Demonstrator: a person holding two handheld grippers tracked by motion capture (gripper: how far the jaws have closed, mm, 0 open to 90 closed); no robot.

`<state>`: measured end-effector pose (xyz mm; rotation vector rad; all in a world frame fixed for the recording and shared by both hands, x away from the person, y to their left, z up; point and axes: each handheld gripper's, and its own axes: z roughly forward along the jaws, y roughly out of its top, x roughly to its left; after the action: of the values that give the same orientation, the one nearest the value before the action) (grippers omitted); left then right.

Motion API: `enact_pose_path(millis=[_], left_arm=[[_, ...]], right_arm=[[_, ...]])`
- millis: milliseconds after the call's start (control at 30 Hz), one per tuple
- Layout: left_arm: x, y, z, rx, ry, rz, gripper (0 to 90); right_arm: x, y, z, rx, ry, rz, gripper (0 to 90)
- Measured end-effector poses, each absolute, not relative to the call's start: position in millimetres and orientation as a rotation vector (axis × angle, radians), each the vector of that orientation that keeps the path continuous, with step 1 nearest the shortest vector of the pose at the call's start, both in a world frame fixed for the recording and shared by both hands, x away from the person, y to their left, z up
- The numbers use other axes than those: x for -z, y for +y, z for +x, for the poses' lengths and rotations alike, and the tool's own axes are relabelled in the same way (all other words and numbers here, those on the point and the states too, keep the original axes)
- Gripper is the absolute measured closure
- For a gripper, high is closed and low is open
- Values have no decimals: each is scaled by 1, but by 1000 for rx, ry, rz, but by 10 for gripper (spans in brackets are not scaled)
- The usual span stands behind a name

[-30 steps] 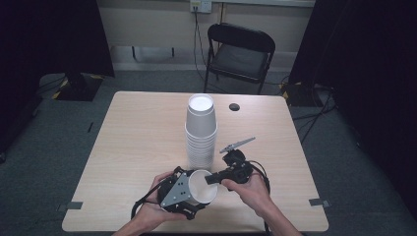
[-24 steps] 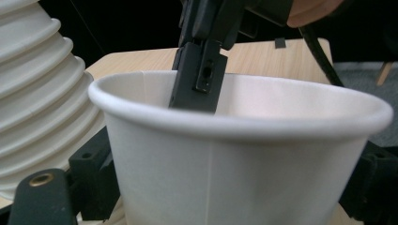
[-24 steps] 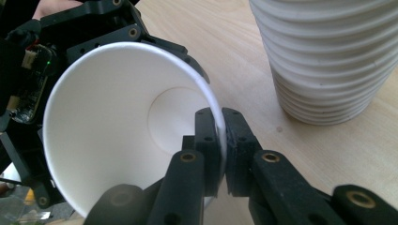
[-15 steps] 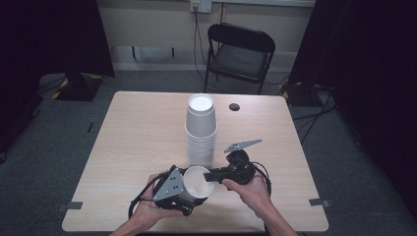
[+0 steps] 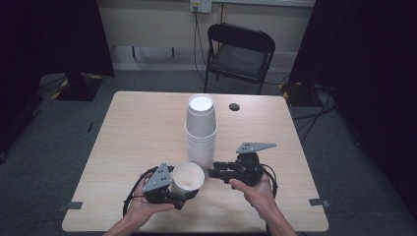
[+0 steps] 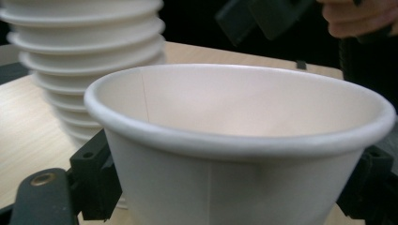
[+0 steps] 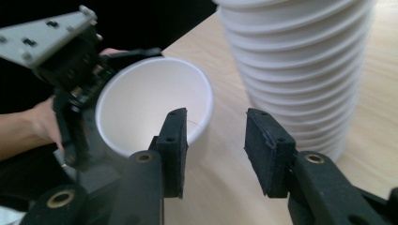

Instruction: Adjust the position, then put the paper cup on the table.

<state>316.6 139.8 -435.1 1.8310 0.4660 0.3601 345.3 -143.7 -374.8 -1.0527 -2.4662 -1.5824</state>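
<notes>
While our left gripper (image 5: 183,192) keeps its jaws clamped on the wall of a single white paper cup (image 5: 187,178), one jaw on each side, the cup sits near the front edge of the table (image 5: 123,132), just in front of the tall stack of cups (image 5: 200,130) and apart from it. From the high view we see the cup tipped a little, its open mouth turned up and toward the camera, with our left hand (image 5: 142,206) under the gripper's body. Along the left gripper view the cup's rolled rim (image 6: 234,140) spans nearly the whole width, the black jaws pressed against its sides low down, and the ribbed rims of the stack rise behind it at the left.

Our right gripper (image 5: 212,173) lies level just to the right of the cup, pointing at it, held in our right hand (image 5: 253,189). Its jaws have just been opening and now stand parted with nothing between them; in the right gripper view we see bare table through the gap, the cup's rim just beyond the left jaw and the stack beside the right one. We cannot tell whether the left jaw's tip touches the cup.

A small dark round thing (image 5: 234,106) lies on the far part of the table, and a black folding chair (image 5: 241,51) stands behind it
</notes>
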Motion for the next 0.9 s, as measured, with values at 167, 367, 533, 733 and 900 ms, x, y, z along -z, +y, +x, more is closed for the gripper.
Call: enact_pose_path(millis=[167,367,533,733,900], left_arm=[[426,151,322,-392,512,1795,142],[419,165,325,-408,554,1760,143],[414,174,327,-429,575,1741,143],[410,188,335,-446,656,1722,143],[409,198,341,-451,668,1730,142]], right_arm=[[379,-157,344,1635,-2467,-1096,560],[383,-179,340,1708,-2461,-1170,528],[388,-189,338,1727,-2450,-1214,502],[397,-199,337,1670,-2517,-1316,427],[405,-208,333,1669,-2528,-1387,399]])
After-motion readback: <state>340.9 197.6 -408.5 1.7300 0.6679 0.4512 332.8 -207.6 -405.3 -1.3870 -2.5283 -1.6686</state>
